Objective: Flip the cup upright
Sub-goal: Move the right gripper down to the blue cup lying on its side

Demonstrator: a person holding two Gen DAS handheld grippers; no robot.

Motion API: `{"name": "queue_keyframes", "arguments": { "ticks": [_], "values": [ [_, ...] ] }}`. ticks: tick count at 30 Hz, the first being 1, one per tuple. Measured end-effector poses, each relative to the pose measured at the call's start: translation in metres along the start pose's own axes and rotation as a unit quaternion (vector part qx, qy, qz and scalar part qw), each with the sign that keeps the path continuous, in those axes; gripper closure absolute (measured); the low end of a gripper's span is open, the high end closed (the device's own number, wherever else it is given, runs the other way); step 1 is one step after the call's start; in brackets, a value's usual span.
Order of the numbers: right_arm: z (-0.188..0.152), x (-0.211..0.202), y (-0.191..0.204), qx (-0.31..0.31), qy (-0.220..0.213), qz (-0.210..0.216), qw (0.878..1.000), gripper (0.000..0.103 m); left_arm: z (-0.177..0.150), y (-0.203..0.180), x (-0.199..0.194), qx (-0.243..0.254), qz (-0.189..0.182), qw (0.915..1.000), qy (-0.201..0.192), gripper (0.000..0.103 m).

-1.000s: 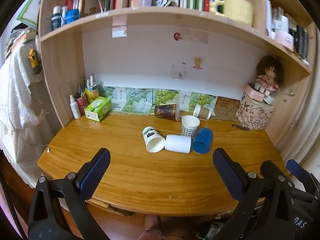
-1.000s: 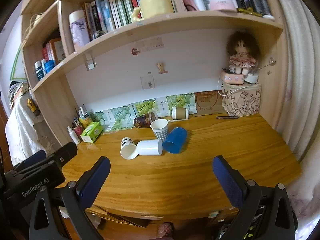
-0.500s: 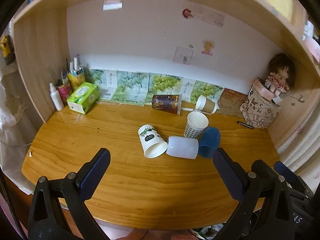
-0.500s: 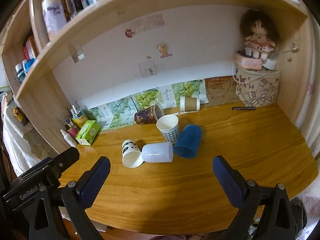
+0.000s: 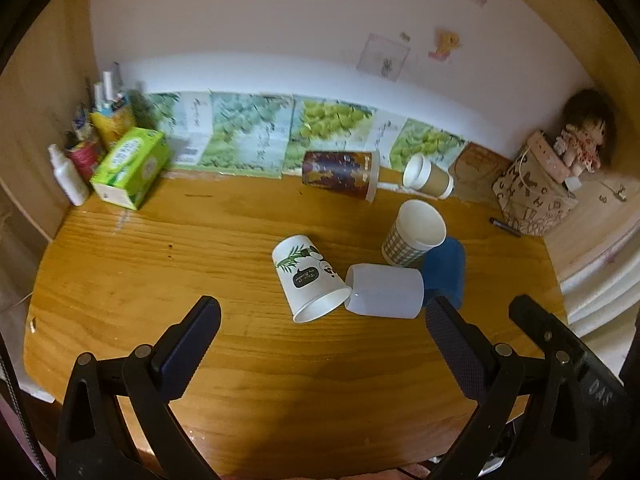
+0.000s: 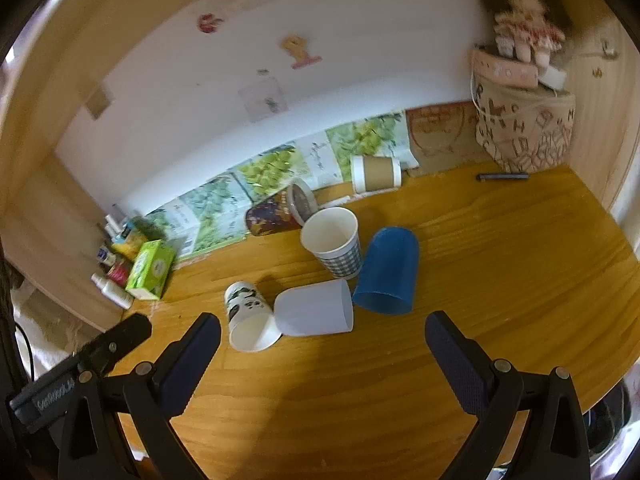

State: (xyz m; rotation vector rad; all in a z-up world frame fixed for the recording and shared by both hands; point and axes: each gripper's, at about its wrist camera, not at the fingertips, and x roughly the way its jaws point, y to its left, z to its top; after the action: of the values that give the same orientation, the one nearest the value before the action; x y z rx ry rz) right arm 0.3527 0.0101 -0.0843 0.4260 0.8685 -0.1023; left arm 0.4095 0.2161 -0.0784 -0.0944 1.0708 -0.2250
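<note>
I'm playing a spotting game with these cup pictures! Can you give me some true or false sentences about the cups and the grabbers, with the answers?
1. The checked cup stands upright. True.
2. The blue cup lies at the far left by the green box. False: it lies right beside the checked cup.
3. Both grippers, left gripper and right gripper, have open jaws and hold nothing. True.
4. The plain white cup stands upright. False: it lies on its side.
5. The brown cup lies on its side near the back wall. True.
</note>
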Motion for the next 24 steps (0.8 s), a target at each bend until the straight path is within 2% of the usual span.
{"name": "queue_keyframes", "arguments": {
  "ticks": [13, 24],
  "values": [
    [0.032, 0.077, -0.014, 0.059, 0.049, -0.026, 0.997, 0.001, 0.026, -0.003, 0.062, 0.036, -0.031, 0.9948, 0.090, 0.001],
    [0.040, 0.126, -0.038, 0.100, 0.103, -0.060, 0.988, 0.001, 0.033, -0.016, 0.089, 0.066, -0.042, 0.9894, 0.123, 0.001]
  ]
}}
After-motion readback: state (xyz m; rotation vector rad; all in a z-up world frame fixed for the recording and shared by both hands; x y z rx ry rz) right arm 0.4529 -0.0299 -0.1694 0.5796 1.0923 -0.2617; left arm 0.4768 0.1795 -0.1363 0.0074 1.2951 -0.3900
